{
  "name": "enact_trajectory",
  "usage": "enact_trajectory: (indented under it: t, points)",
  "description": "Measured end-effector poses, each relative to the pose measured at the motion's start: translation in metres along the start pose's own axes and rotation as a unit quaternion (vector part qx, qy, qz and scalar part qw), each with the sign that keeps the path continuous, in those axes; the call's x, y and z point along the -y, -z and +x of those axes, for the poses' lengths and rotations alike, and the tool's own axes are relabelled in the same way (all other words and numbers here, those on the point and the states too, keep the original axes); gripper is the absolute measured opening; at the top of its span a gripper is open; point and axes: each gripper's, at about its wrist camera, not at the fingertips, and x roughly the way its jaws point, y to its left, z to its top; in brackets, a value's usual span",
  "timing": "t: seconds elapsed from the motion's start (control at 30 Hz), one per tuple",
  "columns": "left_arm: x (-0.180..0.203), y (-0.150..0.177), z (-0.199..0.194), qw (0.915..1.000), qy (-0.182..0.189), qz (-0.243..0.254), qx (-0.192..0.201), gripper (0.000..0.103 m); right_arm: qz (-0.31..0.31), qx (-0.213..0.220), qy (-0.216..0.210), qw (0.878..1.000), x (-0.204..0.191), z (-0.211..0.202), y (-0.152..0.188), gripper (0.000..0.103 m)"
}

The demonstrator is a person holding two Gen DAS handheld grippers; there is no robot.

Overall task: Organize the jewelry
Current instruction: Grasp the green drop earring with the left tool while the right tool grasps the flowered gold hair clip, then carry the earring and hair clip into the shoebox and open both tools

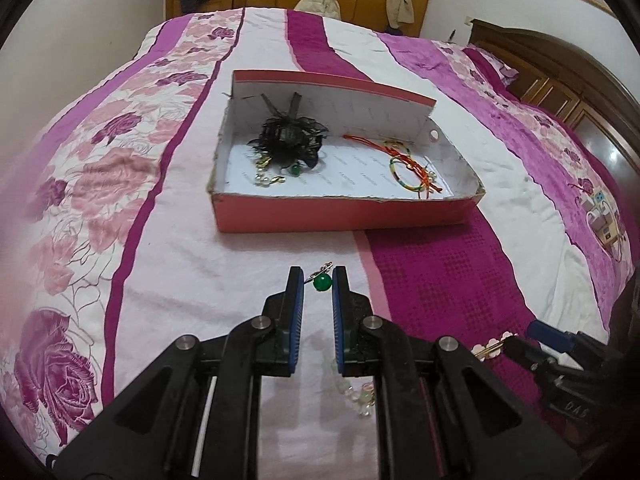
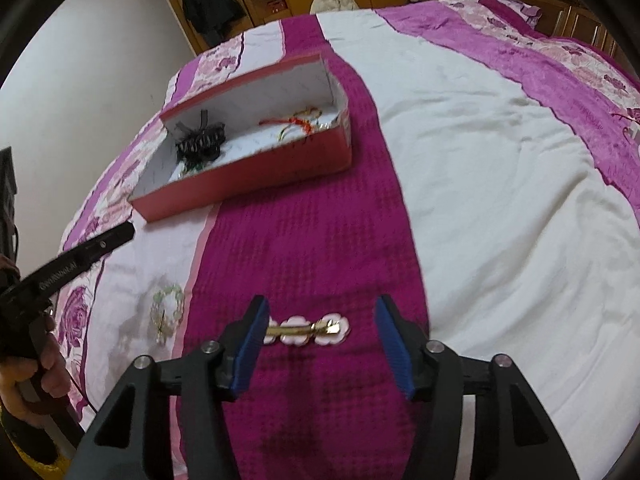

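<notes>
careful, your left gripper (image 1: pixel 317 278) barely pinches the green bead earring (image 1: pixel 322 281), which could slip; your right gripper (image 2: pixel 320 332) gapes around the hair clip (image 2: pixel 307 330).

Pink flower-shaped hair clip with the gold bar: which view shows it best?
Right wrist view: the pink flower-shaped hair clip lies whole on the magenta stripe between the open right gripper fingers. The left wrist view catches only its end at the edge.

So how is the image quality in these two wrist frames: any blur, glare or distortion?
Left wrist view: sharp, with strong fisheye bending of the red box; a small glare spot on the headboard. Right wrist view: softer, the hair clip between the right tongs slightly smeared, box contents indistinct.
</notes>
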Motion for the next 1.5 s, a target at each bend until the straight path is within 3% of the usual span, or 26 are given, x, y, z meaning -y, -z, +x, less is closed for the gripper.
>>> enact_trajectory:
  t: [0.23, 0.6, 0.8, 0.9, 1.17, 1.5]
  points:
    - [-0.011, 0.003, -0.006, 0.9998, 0.004, -0.016, 0.008, 0.006, -0.014, -0.038, 0.025, 0.999, -0.012, 0.016, 0.008, 0.065]
    - [-0.015, 0.008, -0.007, 0.9997, 0.007, -0.022, 0.01, 0.006, -0.036, -0.047, 0.038, 0.998, -0.029, 0.027, 0.008, 0.077]
    - [-0.017, 0.008, -0.007, 0.9996, 0.007, -0.026, 0.011, 0.006, -0.046, -0.038, 0.044, 0.997, -0.031, 0.031, 0.01, 0.077]
    - [-0.017, 0.008, -0.007, 0.9996, 0.006, -0.026, 0.01, 0.006, -0.056, -0.031, 0.048, 0.997, -0.031, 0.03, 0.011, 0.071]
    - [-0.014, 0.007, -0.011, 0.9997, 0.006, -0.021, 0.014, 0.006, -0.066, -0.012, 0.031, 0.997, -0.03, 0.021, 0.011, 0.071]
    - [-0.004, 0.0, -0.027, 0.9989, 0.014, -0.01, 0.043, 0.006, -0.084, 0.075, 0.0, 0.994, -0.038, -0.018, -0.008, 0.071]
